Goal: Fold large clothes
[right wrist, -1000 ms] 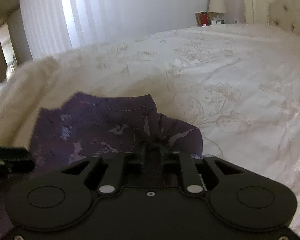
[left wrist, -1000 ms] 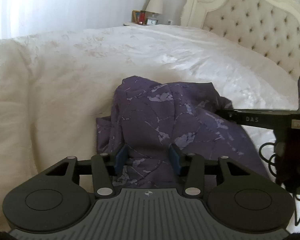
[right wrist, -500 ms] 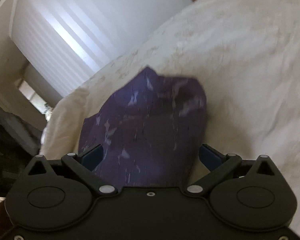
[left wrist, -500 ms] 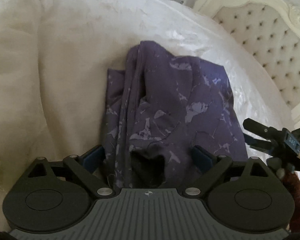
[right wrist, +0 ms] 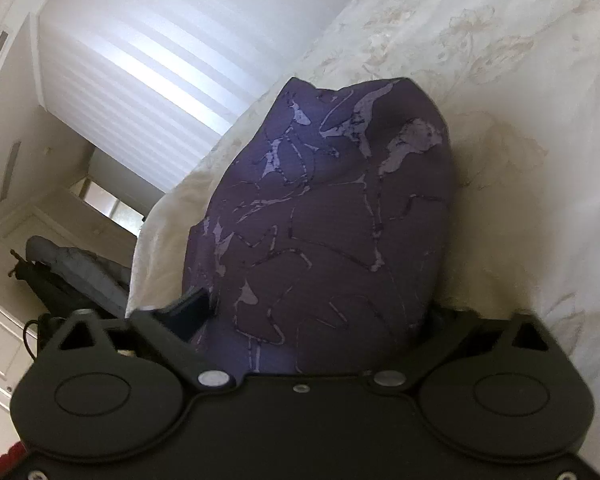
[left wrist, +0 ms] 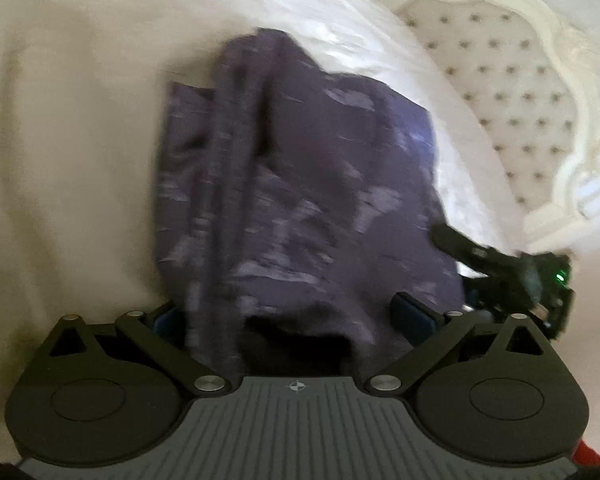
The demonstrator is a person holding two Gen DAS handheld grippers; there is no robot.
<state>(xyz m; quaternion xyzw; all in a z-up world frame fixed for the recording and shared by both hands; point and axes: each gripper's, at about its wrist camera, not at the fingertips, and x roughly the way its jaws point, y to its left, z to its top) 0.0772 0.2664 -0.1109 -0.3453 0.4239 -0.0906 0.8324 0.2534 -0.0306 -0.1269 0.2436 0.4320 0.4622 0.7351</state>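
Note:
A purple patterned garment (left wrist: 300, 184) lies in a folded heap on the cream bedspread (left wrist: 80, 160). My left gripper (left wrist: 290, 318) stands wide over its near edge. Its jaws are opening, with the cloth between the blue pads (left wrist: 412, 316) but not pinched. The picture is blurred by motion. In the right wrist view the garment (right wrist: 332, 208) fills the gap of my right gripper (right wrist: 316, 312). Those jaws are closing; one pad (right wrist: 192, 308) sits beside the cloth edge and the other is hidden behind the cloth. The right gripper (left wrist: 460, 258) also shows beside the garment's right edge.
A tufted cream headboard (left wrist: 500, 80) rises at the right. The bedspread (right wrist: 520, 80) spreads beyond the garment. The bed's edge drops off at the left, with bright curtains (right wrist: 140, 60) and dark clothing (right wrist: 60, 272) on a stand past it.
Both grippers have let go of the purple cloth and spread their jaws wide. Both have tipped downward and rolled. The garment has sunk onto the bed.

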